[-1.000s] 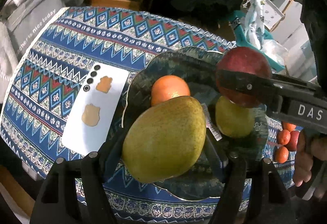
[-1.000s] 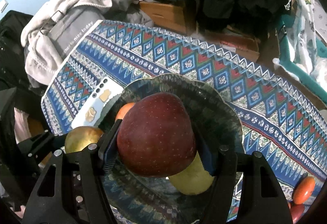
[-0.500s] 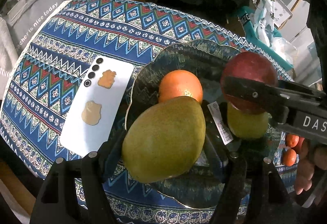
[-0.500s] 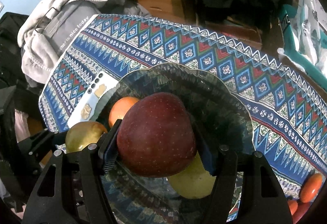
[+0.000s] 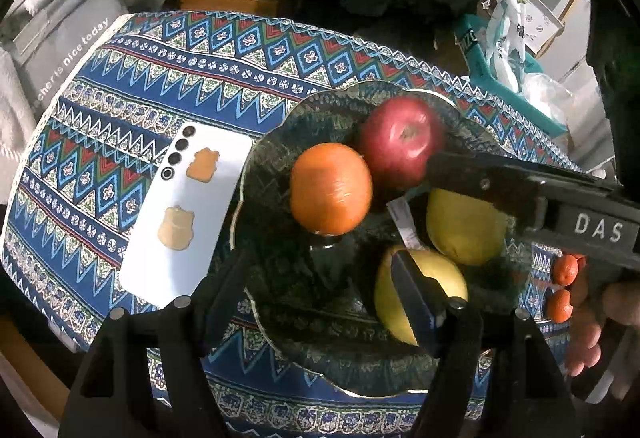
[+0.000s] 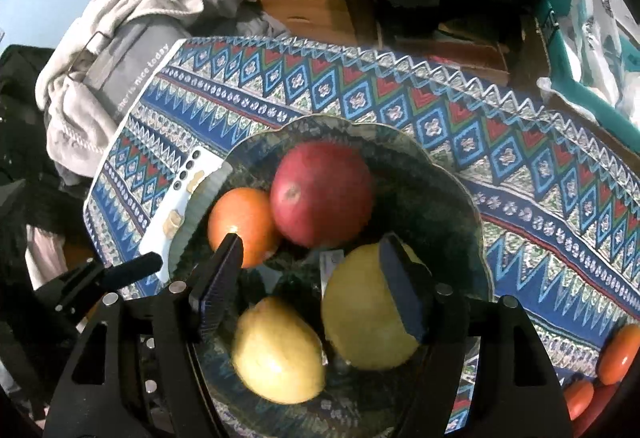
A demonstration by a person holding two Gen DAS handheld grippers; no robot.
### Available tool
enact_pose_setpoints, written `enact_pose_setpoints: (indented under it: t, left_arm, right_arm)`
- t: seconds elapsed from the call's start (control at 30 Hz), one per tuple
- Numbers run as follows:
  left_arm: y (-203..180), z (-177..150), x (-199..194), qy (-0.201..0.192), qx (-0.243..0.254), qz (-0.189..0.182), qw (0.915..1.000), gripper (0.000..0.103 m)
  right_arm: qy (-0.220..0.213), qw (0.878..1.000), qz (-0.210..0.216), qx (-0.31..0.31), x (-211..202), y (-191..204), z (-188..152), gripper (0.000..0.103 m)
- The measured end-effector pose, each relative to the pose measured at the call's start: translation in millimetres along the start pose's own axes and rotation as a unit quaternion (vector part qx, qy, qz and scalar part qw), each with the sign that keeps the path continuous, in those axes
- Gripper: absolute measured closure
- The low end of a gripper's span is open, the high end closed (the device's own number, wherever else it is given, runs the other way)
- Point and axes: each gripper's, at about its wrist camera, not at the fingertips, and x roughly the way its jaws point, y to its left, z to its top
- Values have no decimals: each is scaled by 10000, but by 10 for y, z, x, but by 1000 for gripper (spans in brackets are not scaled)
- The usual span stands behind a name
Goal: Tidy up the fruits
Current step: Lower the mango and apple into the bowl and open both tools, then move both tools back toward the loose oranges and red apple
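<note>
A dark patterned plate (image 5: pixel 280 142) (image 6: pixel 452 194) sits on the patterned tablecloth. In it lie a red apple (image 5: pixel 400 142) (image 6: pixel 322 192), an orange (image 5: pixel 330 188) (image 6: pixel 244 220), a yellow-green pear (image 5: pixel 416 290) (image 6: pixel 276 352) and a yellow lemon-like fruit (image 5: pixel 464 226) (image 6: pixel 368 306). My left gripper (image 5: pixel 320 286) is open and empty above the plate's near side. My right gripper (image 6: pixel 310 266) is open and empty over the plate; its arm shows in the left wrist view (image 5: pixel 532 194).
A white phone (image 5: pixel 188 210) (image 6: pixel 180 214) lies face down left of the plate. Small tangerines (image 5: pixel 562 290) (image 6: pixel 616 354) lie on the cloth at the right. A grey bag and clothes (image 6: pixel 116 54) sit past the table's left edge.
Both grippers opened. The pear dropped from the left gripper into the plate, and the red apple left the right gripper and now rests beside the orange.
</note>
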Motion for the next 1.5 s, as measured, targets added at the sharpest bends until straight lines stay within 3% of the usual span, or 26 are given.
enact_pose_setpoints:
  t: [0.3, 0.7, 1.5]
  left_arm:
    - [-64, 27, -168, -186, 30, -88, 9998, 28]
    - [-262, 52, -503, -476, 135, -288, 9984, 28]
    - [-1371, -76, -973, -777, 1325, -807, 9848, 27]
  right_arm:
    - [-351, 9994, -14, 25, -351, -4, 6, 31]
    - [-711, 9965, -392, -203, -916, 0, -134, 31]
    - [-1243, 9869, -1028, 10, -2057, -634, -823, 25]
